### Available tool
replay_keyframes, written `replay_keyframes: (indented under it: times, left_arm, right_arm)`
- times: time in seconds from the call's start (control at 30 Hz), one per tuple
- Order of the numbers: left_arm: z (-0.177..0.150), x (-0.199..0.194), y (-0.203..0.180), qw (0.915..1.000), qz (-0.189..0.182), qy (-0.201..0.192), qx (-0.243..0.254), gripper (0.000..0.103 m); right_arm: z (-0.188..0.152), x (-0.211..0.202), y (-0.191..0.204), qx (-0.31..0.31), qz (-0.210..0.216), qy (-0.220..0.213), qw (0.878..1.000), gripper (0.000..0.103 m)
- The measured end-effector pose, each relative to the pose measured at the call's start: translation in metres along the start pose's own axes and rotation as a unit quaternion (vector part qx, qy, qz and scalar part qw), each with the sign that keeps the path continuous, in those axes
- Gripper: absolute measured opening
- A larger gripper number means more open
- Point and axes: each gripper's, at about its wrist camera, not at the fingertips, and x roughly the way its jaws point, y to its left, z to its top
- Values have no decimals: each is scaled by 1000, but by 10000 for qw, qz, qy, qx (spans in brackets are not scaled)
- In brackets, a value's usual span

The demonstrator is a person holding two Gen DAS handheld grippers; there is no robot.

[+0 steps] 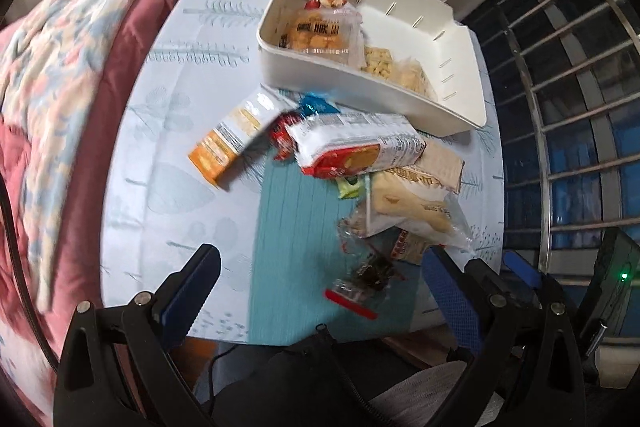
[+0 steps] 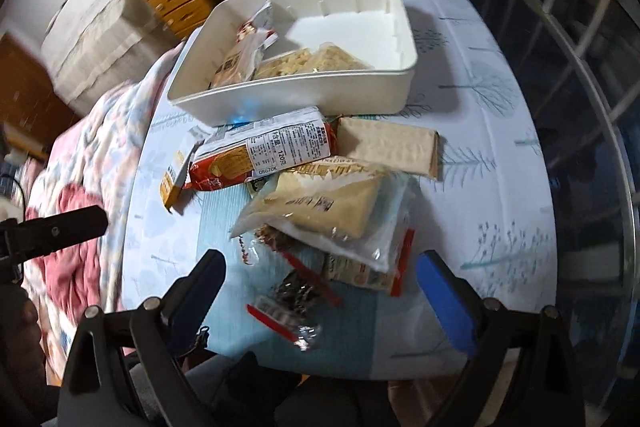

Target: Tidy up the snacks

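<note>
Tablecloth (image 1: pixel 168 155) w/ snack pile; biscuit pack (image 2: pixel 260 151) lies crosswise; both tongs (image 1: pixel 320 283) (image 2: pixel 320 291) spread, empty.

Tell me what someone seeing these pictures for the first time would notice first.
The jumbled heap of snack packets in the middle of the table, topped by a red and white biscuit pack, draws the eye first. Just behind it sits a white bin already holding a few packets. Nearest the cameras, both sets of tongs, left and right, hang open and empty above a small clear packet with red ends.
</note>
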Motion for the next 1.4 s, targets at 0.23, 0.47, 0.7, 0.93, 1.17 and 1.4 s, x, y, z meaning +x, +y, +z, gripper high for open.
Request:
replay_keyframes:
  times: [0.23, 0.47, 0.7, 0.93, 1.17, 1.4]
  left_arm:
    - [-14, 36, -12, 9969, -36, 294, -735, 100]
    - [-42, 73, -19, 9901, 85, 786, -1162, 100]
    - [-65, 99, -25, 9844, 294, 1181, -1274, 100]
    - [-70, 129, -38, 9838, 534, 1406, -973, 97]
    - [-69, 158, -57, 9855, 847, 1398, -445, 96]
    - [-66, 181, -85, 9852, 1131, 1270, 197, 94]
  right_arm:
    - [7, 14, -2, -1296, 85, 189, 9914, 97]
    - [3, 36, -9, -2308, 209, 247, 9725, 97]
    - [-3, 49, -8, -3276, 113, -71, 9447, 94]
    - [-12, 66, -1, -4243, -183, -202, 9051, 79]
    - [-14, 67, -6, -4453, -104, -357, 8946, 66]
    - [-14, 66, -7, -4488, 209, -315, 8928, 41]
